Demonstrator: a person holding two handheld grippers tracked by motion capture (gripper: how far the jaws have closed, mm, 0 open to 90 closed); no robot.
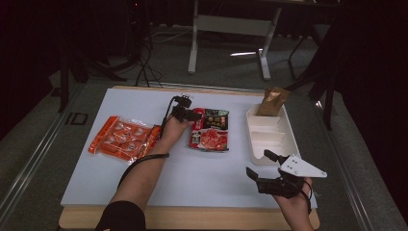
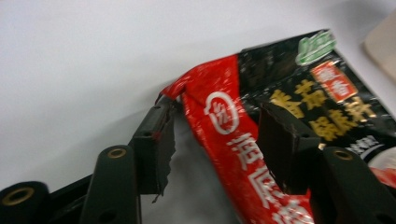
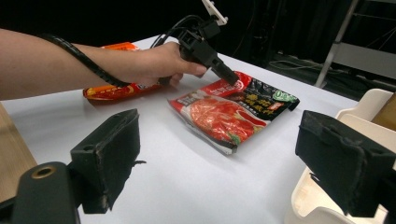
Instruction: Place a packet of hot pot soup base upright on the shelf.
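Note:
A red and black food packet point(image 1: 210, 130) lies flat in the middle of the white table point(image 1: 192, 173). My left gripper point(image 1: 195, 115) points down at the packet's far left corner. In the left gripper view the jaws point(image 2: 219, 140) straddle the packet's point(image 2: 219, 121) red edge, which is lifted and crumpled at the left pad point(image 2: 159, 140); a gap shows beside that pad. My right gripper point(image 1: 258, 162) hovers open and empty near the front right, just before the near end of the white tray point(image 1: 288, 139). The right gripper view looks past its spread jaws point(image 3: 224, 158) at the packet point(image 3: 233, 112).
An orange multi-pack of snacks point(image 1: 122, 137) lies left of the left hand. A brown bag point(image 1: 273, 101) stands in the far compartment of the tray; its nearer compartments hold nothing. Table legs and cables stand on the dark floor behind.

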